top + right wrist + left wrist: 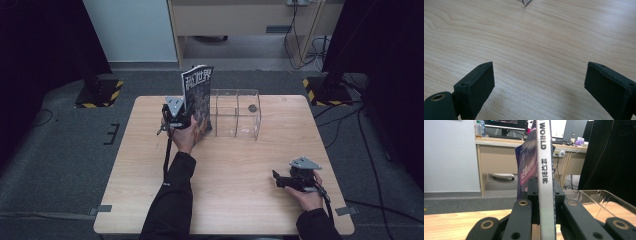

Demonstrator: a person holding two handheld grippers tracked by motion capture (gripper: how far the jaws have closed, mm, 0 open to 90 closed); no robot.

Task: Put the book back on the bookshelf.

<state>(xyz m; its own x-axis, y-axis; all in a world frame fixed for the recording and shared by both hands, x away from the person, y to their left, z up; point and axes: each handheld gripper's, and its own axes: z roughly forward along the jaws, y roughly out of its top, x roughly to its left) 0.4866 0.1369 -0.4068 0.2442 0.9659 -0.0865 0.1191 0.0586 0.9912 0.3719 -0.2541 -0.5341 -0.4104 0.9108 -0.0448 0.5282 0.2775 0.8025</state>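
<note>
Presently my left gripper [176, 117] clamps the magazine [197, 97] upright by its spine; my right gripper [292, 181] gapes empty

A magazine [546, 177] stands upright with its narrow white spine facing the left tool's camera. At the spine's 12 o'clock end the black capitals "WORLD" read sideways; just below them, toward 6 o'clock, four black Chinese characters run downward: "科幻世界". In the high view, the magazine's [197, 97] dark cover carries large white Chinese characters at its 12 o'clock edge, too small to read surely.
</note>
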